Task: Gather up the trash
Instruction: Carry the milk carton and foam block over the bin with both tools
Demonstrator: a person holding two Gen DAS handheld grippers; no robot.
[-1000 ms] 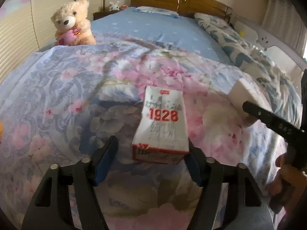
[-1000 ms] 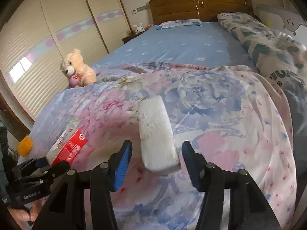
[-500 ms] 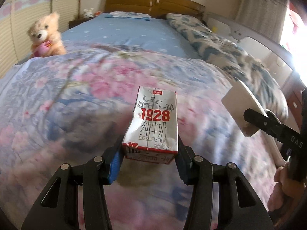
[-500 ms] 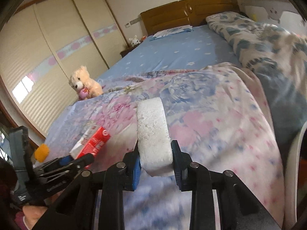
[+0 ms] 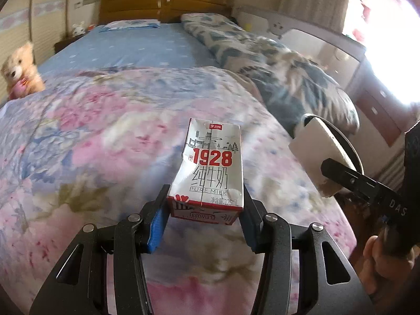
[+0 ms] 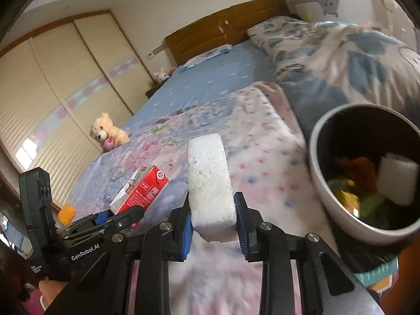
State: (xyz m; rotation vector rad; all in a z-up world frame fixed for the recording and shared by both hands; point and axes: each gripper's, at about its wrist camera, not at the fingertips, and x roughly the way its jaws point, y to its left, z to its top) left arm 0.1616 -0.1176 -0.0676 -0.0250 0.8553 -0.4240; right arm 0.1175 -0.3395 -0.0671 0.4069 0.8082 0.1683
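My left gripper [image 5: 203, 220] is shut on a white and red "1928" milk carton [image 5: 211, 165], held above the floral quilt. The carton also shows in the right wrist view [image 6: 139, 193]. My right gripper [image 6: 212, 223] is shut on a white foam block [image 6: 210, 181], which also shows at the right of the left wrist view [image 5: 319, 155]. A grey trash bin [image 6: 321, 199] with a dark inside stands just right of the foam block, beside the bed. It holds orange, green and white scraps.
The bed carries a floral quilt [image 5: 92, 141], a blue sheet [image 5: 136, 47] and a rolled blue-patterned duvet [image 5: 275, 65]. A teddy bear [image 6: 107, 134] sits at the left edge. A small orange object [image 6: 67, 212] lies at the lower left. A wooden headboard [image 5: 165, 2] stands behind.
Both grippers have closed on their objects, lifted them off the quilt and swung right. The trash bin has come into the right wrist view.
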